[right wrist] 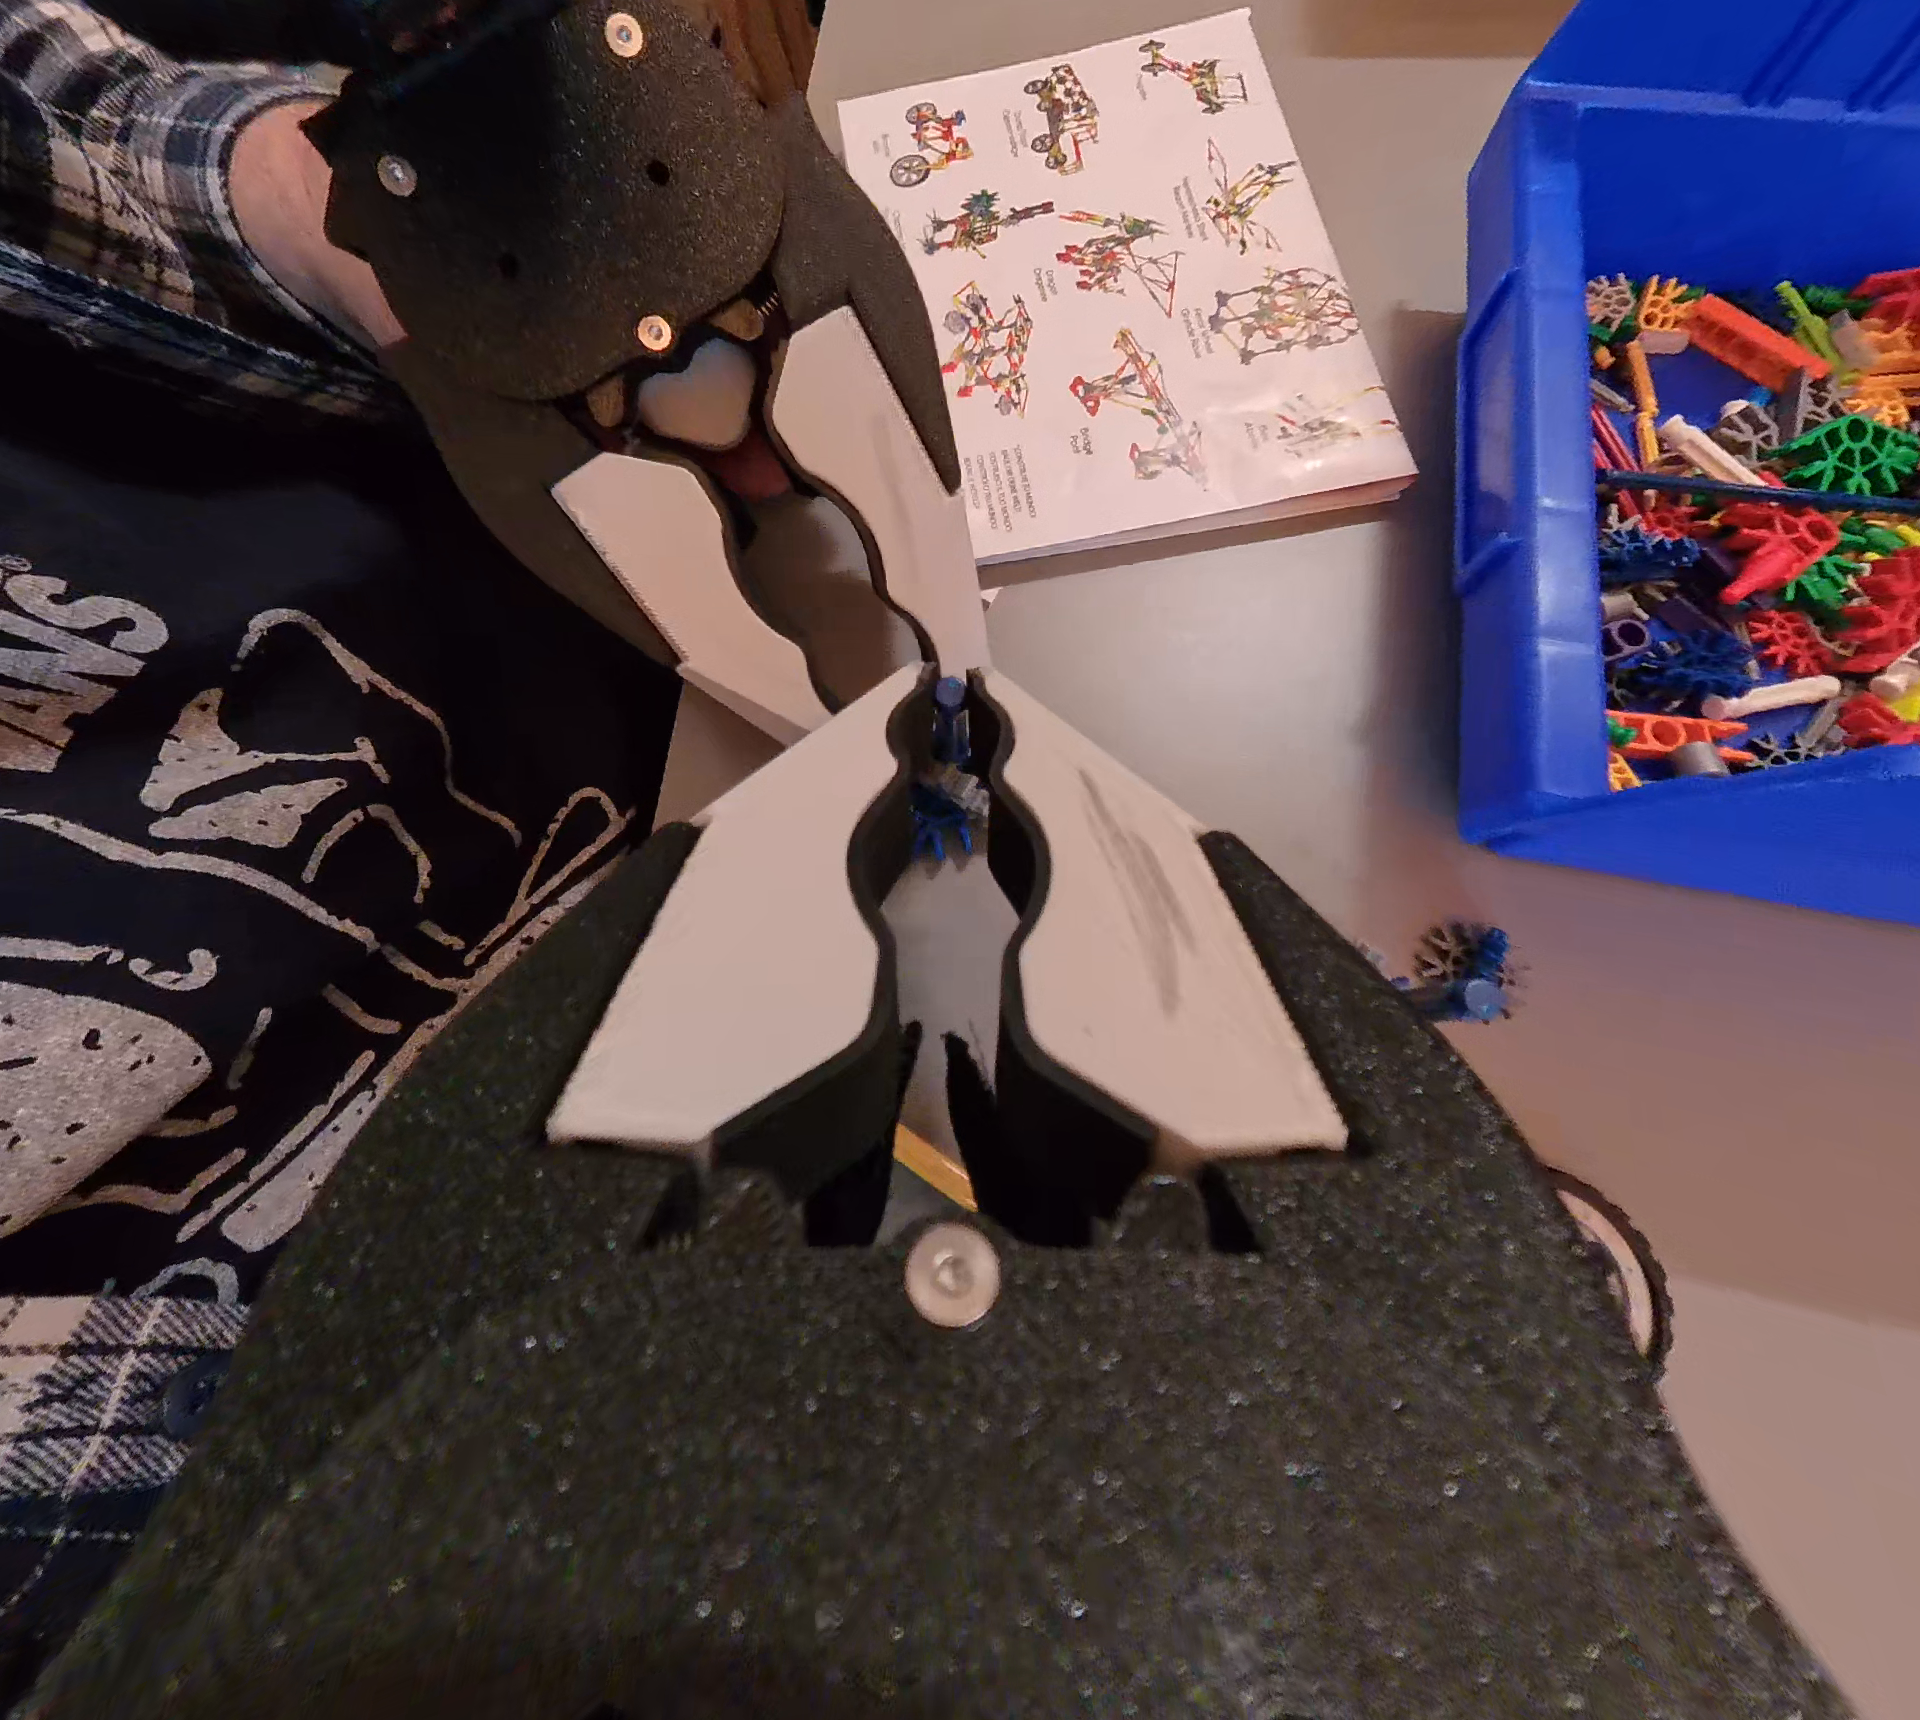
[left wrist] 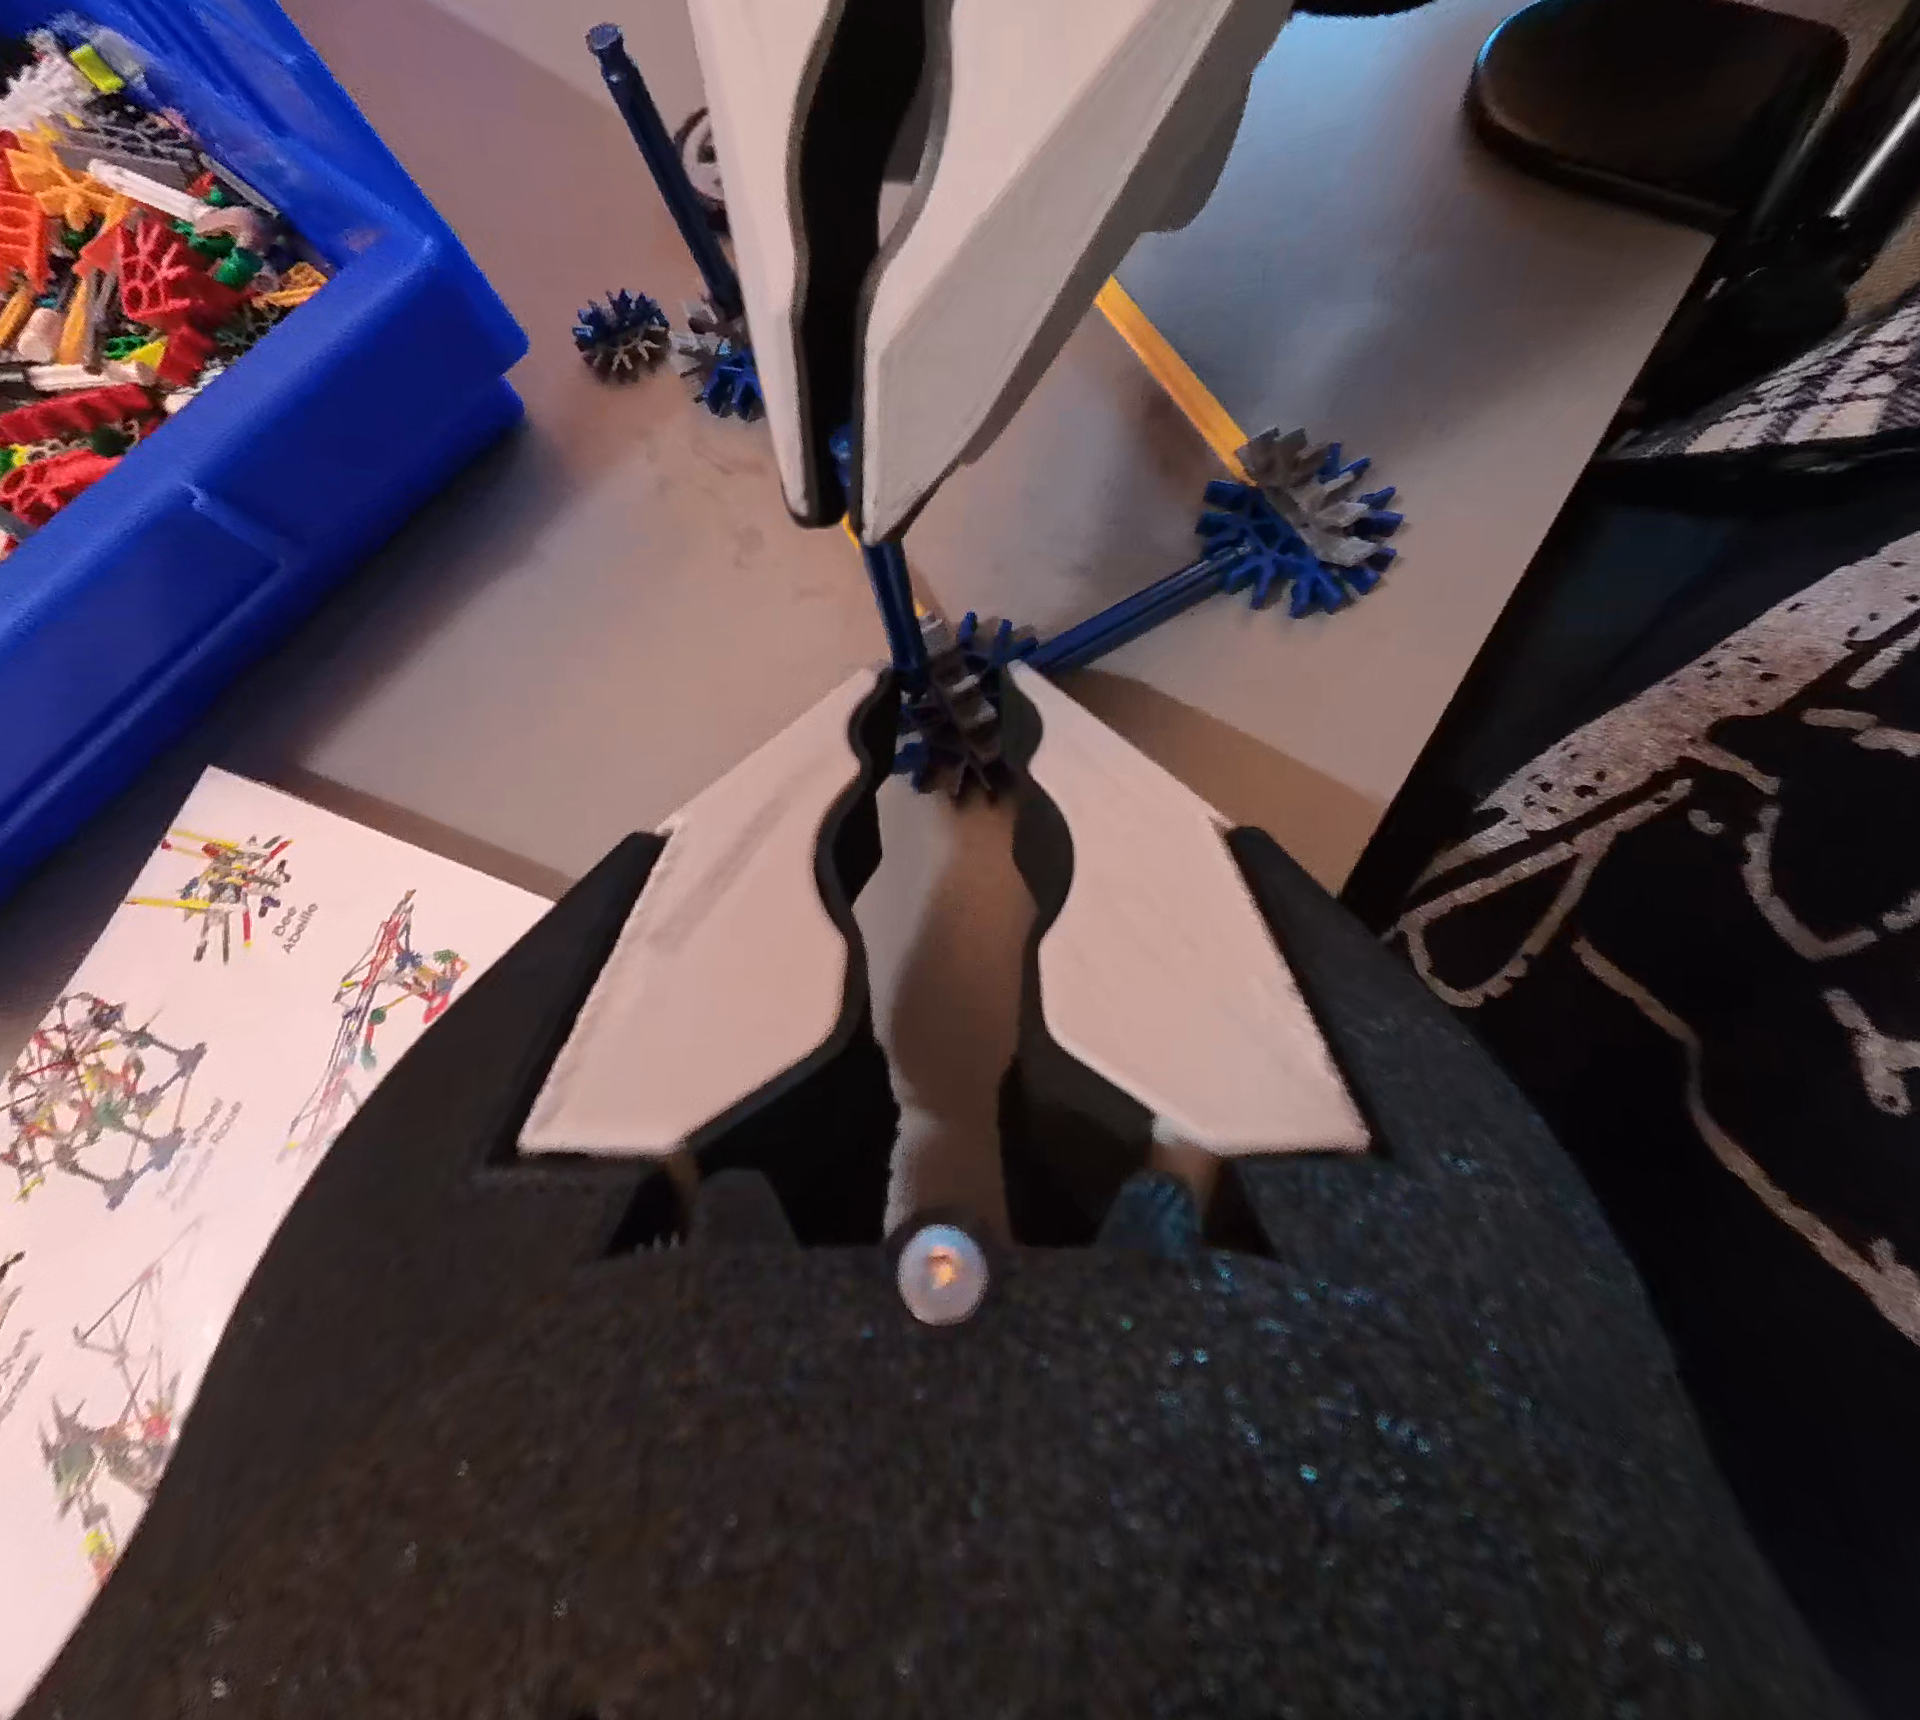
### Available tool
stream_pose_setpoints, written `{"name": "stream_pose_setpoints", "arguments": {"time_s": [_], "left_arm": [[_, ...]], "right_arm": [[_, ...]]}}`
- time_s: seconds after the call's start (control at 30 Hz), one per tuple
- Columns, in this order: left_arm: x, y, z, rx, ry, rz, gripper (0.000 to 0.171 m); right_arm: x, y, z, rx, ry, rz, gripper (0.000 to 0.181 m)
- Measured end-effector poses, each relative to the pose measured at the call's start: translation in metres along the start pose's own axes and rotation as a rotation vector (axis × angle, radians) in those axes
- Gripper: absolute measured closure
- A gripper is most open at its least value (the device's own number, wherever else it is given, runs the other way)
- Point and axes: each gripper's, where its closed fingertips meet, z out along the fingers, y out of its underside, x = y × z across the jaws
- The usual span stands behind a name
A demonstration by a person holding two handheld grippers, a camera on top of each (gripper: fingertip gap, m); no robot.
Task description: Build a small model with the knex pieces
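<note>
My left gripper [left wrist: 948,694] is shut on a blue and grey toothed connector [left wrist: 951,730] just above the grey table. My right gripper [left wrist: 852,517] comes down from above and is shut on a short blue rod [left wrist: 891,595] that runs into that connector. A second blue rod [left wrist: 1122,621] joins the connector to another blue and grey connector [left wrist: 1299,527], which also carries a yellow rod [left wrist: 1174,382]. In the right wrist view my right gripper [right wrist: 948,683] pinches the blue rod's end [right wrist: 948,704], with the connector [right wrist: 940,823] below and the left gripper's fingers [right wrist: 904,507] just behind.
A blue bin [left wrist: 312,465] full of coloured building pieces stands on the table and shows in the right wrist view too [right wrist: 1538,527]. A printed booklet [right wrist: 1122,268] lies beside it. Another blue rod [left wrist: 665,164], loose connectors [left wrist: 623,335] and a small wheel [left wrist: 701,158] lie behind. A person's dark shirt [left wrist: 1662,943] is close by.
</note>
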Motion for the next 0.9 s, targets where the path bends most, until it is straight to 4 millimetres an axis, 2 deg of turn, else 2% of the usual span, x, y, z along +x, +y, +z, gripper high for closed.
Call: {"name": "stream_pose_setpoints", "arguments": {"time_s": [0.2, 0.47, 0.57, 0.9], "left_arm": [[0.0002, 0.0010, 0.0016, -0.011, 0.000, 0.002, 0.158], [-0.0045, 0.0003, 0.0020, -0.012, -0.026, -0.010, 0.151], [-0.0029, 0.0001, 0.0029, -0.016, -0.019, -0.004, 0.158], [-0.0036, -0.0010, 0.0045, -0.015, -0.020, -0.011, 0.160]], "right_arm": [[-0.0022, 0.0025, 0.0018, -0.025, -0.010, -0.004, 0.177], [0.0003, 0.0029, 0.0031, -0.041, 0.011, -0.010, 0.177], [0.0009, 0.0022, 0.0028, -0.056, 0.003, -0.006, 0.176], [0.0005, 0.0029, 0.0058, -0.091, -0.026, 0.030, 0.176]]}}
